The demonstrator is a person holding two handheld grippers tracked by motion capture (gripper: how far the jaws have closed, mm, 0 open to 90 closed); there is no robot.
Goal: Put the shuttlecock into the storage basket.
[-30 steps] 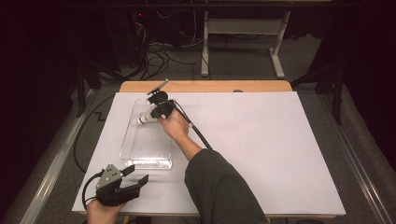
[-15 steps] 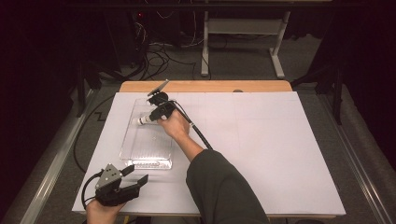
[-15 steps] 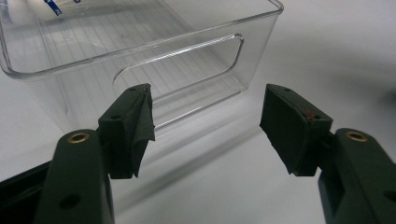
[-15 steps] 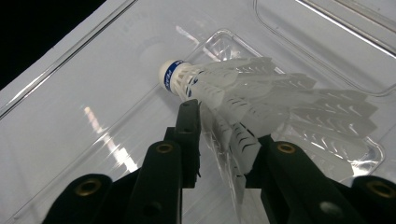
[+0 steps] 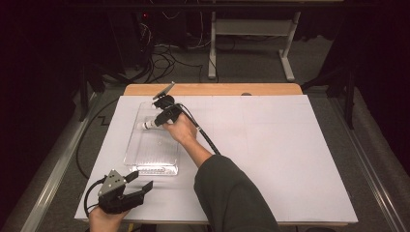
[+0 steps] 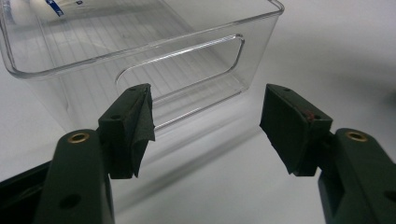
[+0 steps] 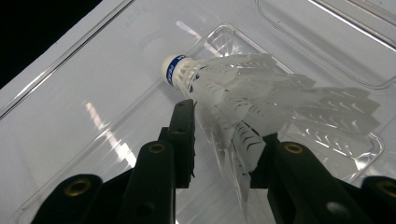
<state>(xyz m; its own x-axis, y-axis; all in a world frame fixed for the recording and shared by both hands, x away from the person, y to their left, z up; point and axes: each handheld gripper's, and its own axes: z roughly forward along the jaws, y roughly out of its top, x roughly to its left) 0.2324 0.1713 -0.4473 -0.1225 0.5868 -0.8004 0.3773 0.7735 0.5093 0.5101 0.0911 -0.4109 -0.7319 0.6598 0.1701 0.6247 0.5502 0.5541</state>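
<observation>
Wore a dark grey-green long sleeve (image 5: 232, 193) on the right arm, cuff ending short of the wrist. Carried two black grippers: right gripper (image 5: 162, 115) trailing a thick black cable (image 5: 205, 137) toward 5 o'clock; left gripper (image 5: 126, 192) topped by a grey three-cornered plate (image 5: 112, 181), thin black cable looping out at 9 o'clock. Showed matte black jaws with brass-ringed screw holes (image 6: 78, 137), dark wedge-shaped pads (image 6: 293, 126), one marked by a small red line along its upper edge.

a white feathered shuttlecock (image 7: 243, 93) with a blue-banded cork tip lies on its side inside a clear plastic bin (image 5: 140, 159) on the white-covered table.
</observation>
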